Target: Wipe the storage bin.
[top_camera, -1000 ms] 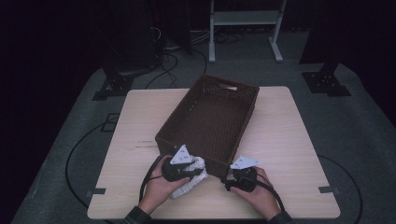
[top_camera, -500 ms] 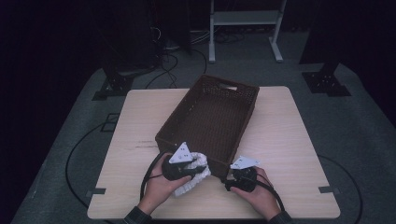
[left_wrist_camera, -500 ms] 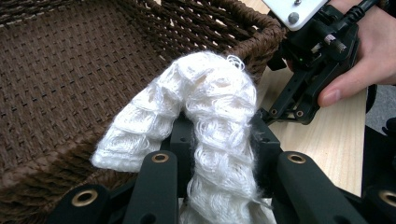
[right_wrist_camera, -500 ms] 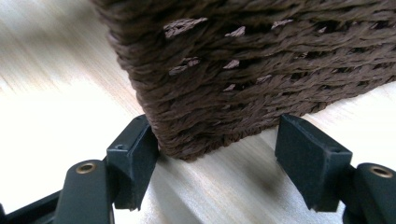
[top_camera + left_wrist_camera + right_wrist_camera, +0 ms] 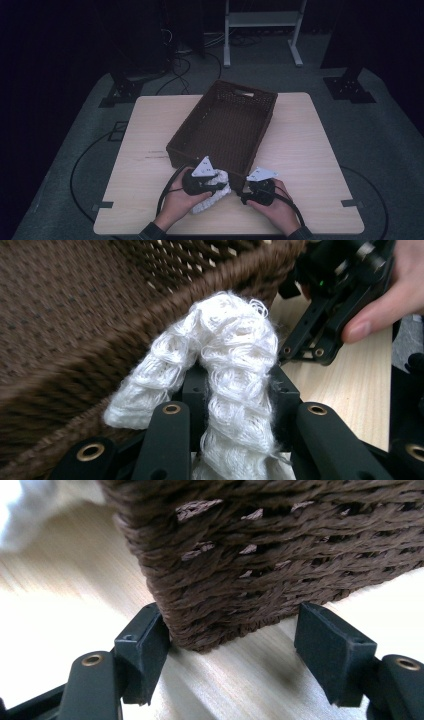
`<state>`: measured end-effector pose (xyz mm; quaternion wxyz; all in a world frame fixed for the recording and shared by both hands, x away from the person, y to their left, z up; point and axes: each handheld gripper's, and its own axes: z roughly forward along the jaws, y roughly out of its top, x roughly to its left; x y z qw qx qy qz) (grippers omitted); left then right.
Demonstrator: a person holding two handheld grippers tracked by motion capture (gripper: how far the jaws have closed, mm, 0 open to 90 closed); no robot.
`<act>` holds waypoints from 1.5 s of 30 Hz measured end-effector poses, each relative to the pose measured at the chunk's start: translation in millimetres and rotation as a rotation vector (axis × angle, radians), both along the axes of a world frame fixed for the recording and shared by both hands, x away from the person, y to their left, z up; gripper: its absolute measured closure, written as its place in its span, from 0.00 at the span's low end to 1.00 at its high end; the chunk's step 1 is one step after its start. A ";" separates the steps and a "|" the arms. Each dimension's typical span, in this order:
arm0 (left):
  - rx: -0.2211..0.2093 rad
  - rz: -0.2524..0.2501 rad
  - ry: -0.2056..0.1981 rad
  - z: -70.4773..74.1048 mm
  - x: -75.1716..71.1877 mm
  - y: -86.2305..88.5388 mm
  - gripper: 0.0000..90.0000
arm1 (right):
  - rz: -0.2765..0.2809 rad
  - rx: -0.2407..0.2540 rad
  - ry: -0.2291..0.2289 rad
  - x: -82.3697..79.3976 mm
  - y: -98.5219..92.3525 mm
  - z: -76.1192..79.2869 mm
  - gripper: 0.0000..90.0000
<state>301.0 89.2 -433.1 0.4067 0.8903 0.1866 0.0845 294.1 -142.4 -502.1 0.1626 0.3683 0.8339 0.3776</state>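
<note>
A dark brown woven basket point(image 5: 192, 120) stands in the middle of a light wooden table point(image 5: 310, 165). My left gripper point(image 5: 218, 181) is shut on a white knitted cloth point(image 5: 212, 198) right at the basket's near wall. In the left gripper view the cloth point(image 5: 235, 360) bulges up between the black jaws of my left gripper point(image 5: 241, 390), against the basket's rim point(image 5: 125, 335). My right gripper point(image 5: 250, 184) sits at the basket's near right corner. In the right gripper view the gripper point(image 5: 239, 650) stands open astride that corner point(image 5: 280, 555), its left pad touching the weave and its right pad apart.
In the left gripper view the other gripper point(image 5: 330, 315), with fingers of a hand on it, lies close by on the right. Cables trail off the table's near edge. Stands and a white frame point(image 5: 260, 20) rise from the dark floor behind.
My left gripper, with the cloth in it, has shifted slightly to the right along the basket's near wall. The right gripper has stayed put.
</note>
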 end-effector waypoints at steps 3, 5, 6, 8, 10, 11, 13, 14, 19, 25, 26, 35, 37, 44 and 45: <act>0.030 -0.004 0.013 -8.3 2.7 -2.4 0.77 | 0.000 0.000 0.001 0.0 0.0 0.1 0.33; 0.036 -0.003 0.022 -12.4 4.9 -2.4 0.77 | -0.001 0.001 0.001 -0.1 0.1 0.1 0.33; 0.038 0.003 0.029 -14.2 5.3 -2.6 0.77 | -0.001 0.001 0.001 -0.1 0.1 0.1 0.33; 0.051 0.000 0.030 -16.8 7.0 -2.4 0.77 | -0.001 0.002 0.001 -0.1 0.1 0.0 0.33; 0.064 0.003 0.042 -22.1 7.7 -4.1 0.77 | -0.001 0.001 0.001 -0.1 0.1 0.1 0.33; 0.072 0.002 0.045 -24.0 8.0 -4.6 0.77 | 0.000 0.000 0.000 0.0 0.0 0.0 0.33; 0.092 -0.002 0.055 -30.0 8.7 -7.0 0.77 | 0.000 0.000 0.001 0.0 0.0 0.1 0.33; 0.101 -0.004 0.060 -33.0 8.7 -8.4 0.77 | 0.001 -0.002 0.000 0.0 -0.1 0.1 0.33; 0.120 -0.007 0.070 -37.2 7.8 -11.4 0.77 | 0.001 -0.001 0.000 0.0 -0.2 0.1 0.33; 0.092 -0.009 0.045 -26.8 4.2 -8.5 0.77 | -0.001 0.000 0.001 0.0 0.0 0.1 0.33; 0.088 -0.009 0.039 -24.3 3.4 -8.0 0.77 | -0.001 0.000 0.001 0.0 0.0 0.1 0.33; 0.005 -0.018 -0.021 6.6 -7.4 -3.4 0.77 | -0.001 0.000 0.001 -0.1 0.0 0.0 0.33; -0.016 -0.017 -0.029 12.1 -9.3 -3.6 0.76 | -0.002 0.001 0.003 -0.2 0.1 0.1 0.33; -0.057 -0.040 -0.040 23.5 -13.7 -7.9 0.76 | -0.002 0.000 0.003 -0.2 0.0 0.1 0.33; -0.058 -0.045 -0.038 24.7 -14.0 -9.3 0.76 | -0.003 0.002 0.004 -0.2 0.2 0.1 0.33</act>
